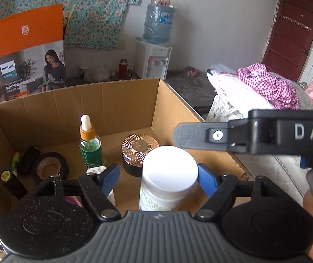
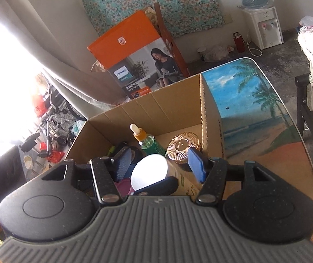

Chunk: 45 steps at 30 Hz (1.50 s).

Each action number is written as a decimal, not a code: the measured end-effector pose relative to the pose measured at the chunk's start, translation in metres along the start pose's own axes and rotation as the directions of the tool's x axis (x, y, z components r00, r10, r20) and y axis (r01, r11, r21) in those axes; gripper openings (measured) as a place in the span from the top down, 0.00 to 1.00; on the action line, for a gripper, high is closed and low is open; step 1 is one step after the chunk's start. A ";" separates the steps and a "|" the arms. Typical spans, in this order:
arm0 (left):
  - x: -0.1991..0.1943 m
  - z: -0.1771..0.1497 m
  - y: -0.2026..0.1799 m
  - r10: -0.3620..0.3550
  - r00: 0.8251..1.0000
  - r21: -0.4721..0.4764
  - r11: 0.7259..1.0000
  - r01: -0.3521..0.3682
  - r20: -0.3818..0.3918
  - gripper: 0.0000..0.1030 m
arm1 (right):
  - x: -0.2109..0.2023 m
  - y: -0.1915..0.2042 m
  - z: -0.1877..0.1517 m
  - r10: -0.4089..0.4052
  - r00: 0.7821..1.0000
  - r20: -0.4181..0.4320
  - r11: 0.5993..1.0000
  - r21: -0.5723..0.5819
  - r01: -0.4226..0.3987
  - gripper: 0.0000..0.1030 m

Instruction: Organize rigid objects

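A white-lidded bottle (image 1: 169, 171) with a green-printed label leans inside the open cardboard box (image 1: 112, 100). My left gripper (image 1: 158, 178) is open around it: the right blue pad sits against the bottle's side, and the left pad stands clear of it. My right gripper (image 2: 159, 165) is open above the same bottle (image 2: 150, 171), with a gap on both sides. One of its fingers (image 1: 189, 134) reaches over the box's right wall. A left finger (image 2: 158, 185) crosses below the lid in the right wrist view.
The box (image 2: 156, 109) also holds a green dropper bottle (image 1: 90, 149), a copper-lidded jar (image 1: 139, 146), a black tape roll (image 1: 49, 166) and a gold-capped black tube (image 1: 9, 182). It stands on a beach-print table (image 2: 255, 109). An orange carton (image 1: 27, 50) rises behind.
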State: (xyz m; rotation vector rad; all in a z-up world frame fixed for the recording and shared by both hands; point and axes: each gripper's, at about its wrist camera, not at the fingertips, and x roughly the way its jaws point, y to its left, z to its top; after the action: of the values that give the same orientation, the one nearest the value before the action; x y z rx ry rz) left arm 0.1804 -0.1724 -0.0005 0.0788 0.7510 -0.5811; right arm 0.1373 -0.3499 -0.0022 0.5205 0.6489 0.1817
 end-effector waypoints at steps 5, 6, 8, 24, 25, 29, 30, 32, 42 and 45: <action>-0.028 -0.004 0.010 -0.010 0.998 -0.043 0.999 0.012 0.058 0.18 | -0.020 -0.001 0.001 0.010 0.998 0.064 1.000 0.027 -0.012 0.41; -0.034 -0.005 0.012 -0.012 0.998 -0.051 0.999 0.015 0.069 0.17 | -0.026 -0.001 0.000 0.013 0.997 0.077 0.999 0.035 -0.016 0.41; -0.047 -0.007 0.016 -0.022 0.996 -0.058 0.998 0.027 0.090 0.15 | -0.035 0.001 -0.001 0.012 0.995 0.103 0.999 0.048 -0.017 0.39; -0.115 -0.036 0.034 0.131 0.988 -0.125 0.985 -0.120 0.078 0.00 | -0.085 0.062 -0.059 -0.247 0.950 0.190 0.958 -0.098 0.269 0.02; -0.116 -0.038 0.034 0.154 0.986 -0.123 0.982 -0.144 0.069 0.00 | -0.084 0.068 -0.063 -0.265 0.945 0.193 0.950 -0.115 0.290 0.01; -0.121 -0.044 0.037 0.212 0.975 -0.157 0.967 -0.199 0.069 0.00 | -0.079 0.090 -0.073 -0.333 0.922 0.199 0.910 -0.189 0.370 0.01; -0.123 -0.047 0.040 0.219 0.973 -0.174 0.964 -0.203 0.078 0.00 | -0.077 0.095 -0.074 -0.347 0.918 0.195 0.900 -0.207 0.384 0.01; -0.123 -0.049 0.044 0.225 0.970 -0.198 0.959 -0.204 0.088 0.00 | -0.074 0.104 -0.076 -0.366 0.910 0.193 0.881 -0.242 0.406 0.01; -0.114 -0.049 0.056 0.296 0.952 -0.187 0.942 -0.278 0.077 0.00 | -0.053 0.116 -0.079 -0.452 0.871 0.193 0.819 -0.298 0.491 0.01; -0.114 -0.046 0.058 0.297 0.953 -0.178 0.943 -0.281 0.068 0.00 | -0.042 0.117 -0.078 -0.455 0.874 0.169 0.818 -0.308 0.486 0.01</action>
State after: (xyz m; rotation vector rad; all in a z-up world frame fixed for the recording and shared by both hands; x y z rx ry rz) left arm 0.1156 -0.0581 0.0332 0.0065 0.6785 -0.2381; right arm 0.0559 -0.2315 0.0273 0.0187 0.6248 -0.1988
